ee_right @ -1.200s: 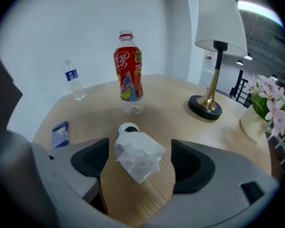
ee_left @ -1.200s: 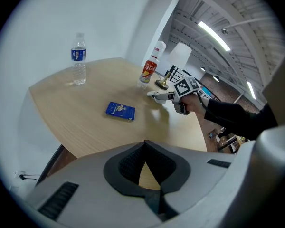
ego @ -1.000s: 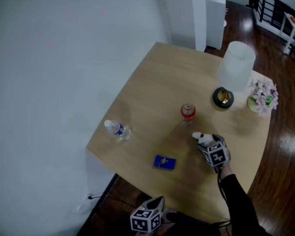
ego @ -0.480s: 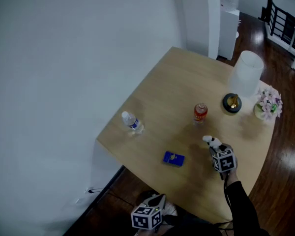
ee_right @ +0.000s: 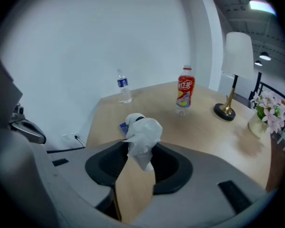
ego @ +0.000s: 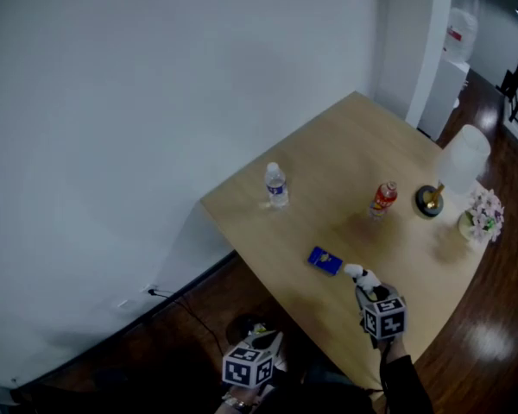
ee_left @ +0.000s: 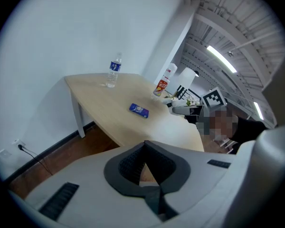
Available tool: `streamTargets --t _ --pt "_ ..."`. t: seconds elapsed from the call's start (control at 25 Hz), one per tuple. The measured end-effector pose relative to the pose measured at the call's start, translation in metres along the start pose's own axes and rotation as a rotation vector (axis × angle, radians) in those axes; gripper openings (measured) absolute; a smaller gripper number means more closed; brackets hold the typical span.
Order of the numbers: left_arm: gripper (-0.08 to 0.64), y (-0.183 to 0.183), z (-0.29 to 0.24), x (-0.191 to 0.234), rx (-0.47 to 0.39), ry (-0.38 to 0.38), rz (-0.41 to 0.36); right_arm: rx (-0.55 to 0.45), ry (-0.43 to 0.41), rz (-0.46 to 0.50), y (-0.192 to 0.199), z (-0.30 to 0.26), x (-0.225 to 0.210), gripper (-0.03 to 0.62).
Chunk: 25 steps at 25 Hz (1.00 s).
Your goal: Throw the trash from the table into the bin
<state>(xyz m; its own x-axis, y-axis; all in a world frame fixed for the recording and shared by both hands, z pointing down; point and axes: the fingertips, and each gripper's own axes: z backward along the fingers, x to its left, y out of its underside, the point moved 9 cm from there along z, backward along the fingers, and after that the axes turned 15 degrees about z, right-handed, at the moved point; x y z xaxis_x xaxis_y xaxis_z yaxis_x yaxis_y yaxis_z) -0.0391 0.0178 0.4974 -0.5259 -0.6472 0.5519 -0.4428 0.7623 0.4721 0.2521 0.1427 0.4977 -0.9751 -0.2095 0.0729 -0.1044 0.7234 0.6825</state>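
Lately closing on the tissue [ee_right: 143, 133], the right gripper [ego: 365, 285] has seemingly risen.

On the table [ego: 328, 158] the water bottle [ego: 276, 185] stands nearest the wall [ego: 155, 102], the soda bottle [ego: 382, 199] right of it, then the lamp [ego: 456, 164], with the flowers [ego: 484, 216] at the far right edge. The packet [ego: 325, 260] lies near the front edge; the tissue [ego: 357, 273] held in the right gripper [ego: 366, 283] is just beside it
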Motion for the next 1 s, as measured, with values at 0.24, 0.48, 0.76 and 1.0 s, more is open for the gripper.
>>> streamTargets --t 0.24,0.48,0.76,1.0 --pt "0.002 0.035 0.027 0.027 -0.067 -0.045 0.086 0.009 -0.104 0.079 0.001 0.006 0.054 0.161" --pt "0.002 0.073 0.053 0.057 -0.138 -0.122 0.195 0.034 -0.294 0.248 -0.003 -0.005 0.133 0.161" --pt "0.002 0.117 0.082 0.101 -0.181 -0.225 0.322 0.111 -0.524 0.442 0.016 -0.028 0.244 0.161" --pt "0.003 0.145 0.093 0.127 -0.209 -0.289 0.41 0.178 -0.601 0.527 0.035 -0.055 0.291 0.161"
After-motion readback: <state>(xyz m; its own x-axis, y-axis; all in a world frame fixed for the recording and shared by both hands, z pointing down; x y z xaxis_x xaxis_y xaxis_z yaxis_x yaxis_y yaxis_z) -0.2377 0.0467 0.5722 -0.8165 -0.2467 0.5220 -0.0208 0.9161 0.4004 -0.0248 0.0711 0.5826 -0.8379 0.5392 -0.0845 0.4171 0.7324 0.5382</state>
